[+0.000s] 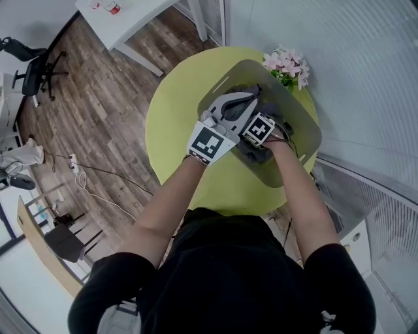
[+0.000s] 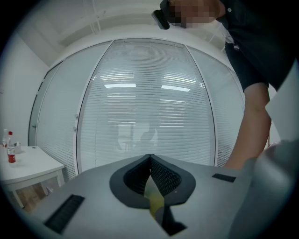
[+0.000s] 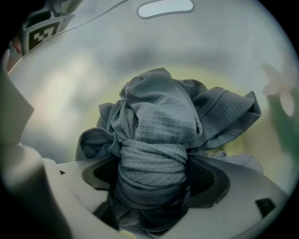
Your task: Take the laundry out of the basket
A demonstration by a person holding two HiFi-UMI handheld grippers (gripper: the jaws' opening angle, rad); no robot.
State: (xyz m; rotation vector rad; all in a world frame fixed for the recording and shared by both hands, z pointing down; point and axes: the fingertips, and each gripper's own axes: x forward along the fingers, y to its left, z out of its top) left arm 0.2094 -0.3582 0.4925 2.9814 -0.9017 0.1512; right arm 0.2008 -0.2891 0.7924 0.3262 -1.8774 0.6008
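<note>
A bundle of grey waffle-weave laundry (image 3: 159, 126) lies in a translucent grey basket (image 1: 307, 130) on the round yellow-green table (image 1: 176, 117). My right gripper (image 3: 152, 172) points steeply down into the basket. Its jaws stand wide, with the twisted cloth filling the gap between the pads (image 3: 208, 177); I see no squeeze on it. In the head view only its marker cube (image 1: 259, 128) and some cloth (image 1: 256, 154) below it show. My left gripper (image 2: 150, 158) is held level above the basket, shut and empty, facing window blinds.
The basket wall (image 3: 93, 56) with a handle slot (image 3: 166, 7) rises behind the laundry. A pot of pink flowers (image 1: 287, 65) stands at the table's far edge, close to the basket. A white side table (image 2: 28, 163) with bottles (image 2: 10, 151) is off to the left.
</note>
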